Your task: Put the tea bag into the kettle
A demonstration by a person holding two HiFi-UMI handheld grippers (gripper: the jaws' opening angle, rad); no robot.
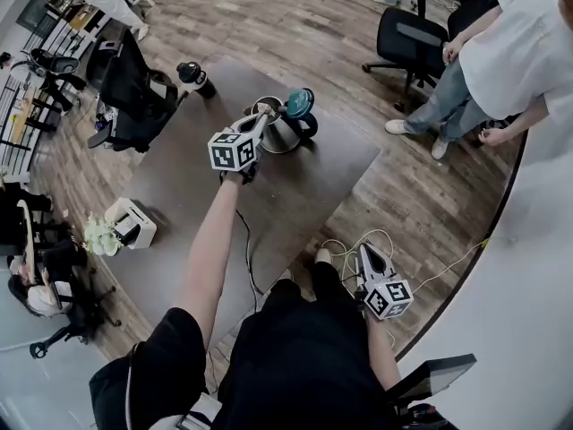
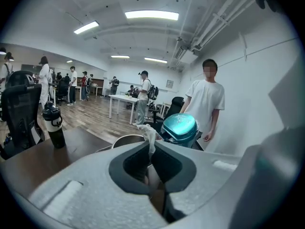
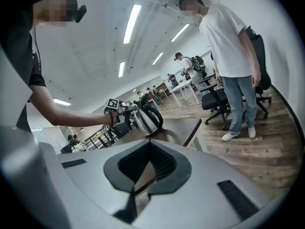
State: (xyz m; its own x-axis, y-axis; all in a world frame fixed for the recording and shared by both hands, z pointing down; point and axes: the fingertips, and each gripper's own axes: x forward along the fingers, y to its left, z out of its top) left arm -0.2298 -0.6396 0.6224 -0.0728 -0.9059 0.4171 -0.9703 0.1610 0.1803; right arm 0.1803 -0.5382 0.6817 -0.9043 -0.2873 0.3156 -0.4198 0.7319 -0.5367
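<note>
Left gripper (image 1: 266, 113), pinching the tea bag (image 2: 148, 133), sits at the open kettle's (image 1: 285, 134) near rim by the worktop's (image 1: 179, 186) far edge. The mouth seems just ahead, below. Right gripper (image 1: 363, 251), pressed together, is well apart.

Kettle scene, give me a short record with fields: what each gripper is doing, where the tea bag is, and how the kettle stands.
left gripper: shut on the tea bag, held at the kettle's opening
tea bag: white, pinched between the jaws, not yet in the kettle
kettle: steel, upright on the dark table
lid: teal, flipped open
right gripper: shut, empty, held low, away from the table
bottle: black, standing near the table's far edge
</note>
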